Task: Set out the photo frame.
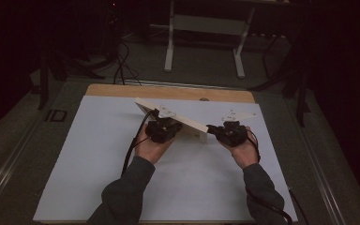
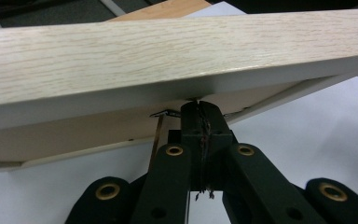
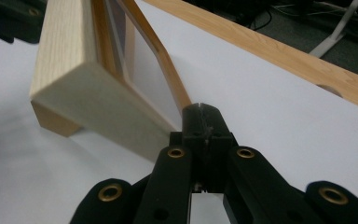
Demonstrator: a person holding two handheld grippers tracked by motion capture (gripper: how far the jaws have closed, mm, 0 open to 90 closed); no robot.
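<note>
A light wooden picture frame (image 1: 180, 120) stands tilted on the white table cover, its near right corner down and its far left end raised. My left gripper (image 1: 165, 124) is under the frame's middle. In the left gripper view its jaws are pressed together, and the gripper (image 2: 198, 105) touches the frame's pale back edge (image 2: 168, 51) beside a small metal tab (image 2: 161, 115). My right gripper (image 1: 211, 128) is at the frame's right end. It is also shut, and the gripper (image 3: 200, 110) sits against the frame's inner rim (image 3: 163, 60), with the frame's thick corner (image 3: 74, 88) to its left.
The white cover (image 1: 122, 178) lies over a wooden table whose far edge (image 1: 122, 90) shows beyond it. Behind the table stand the white legs of a desk (image 1: 168, 47), and cables (image 1: 119, 65) lie on the dark floor. The room is dim.
</note>
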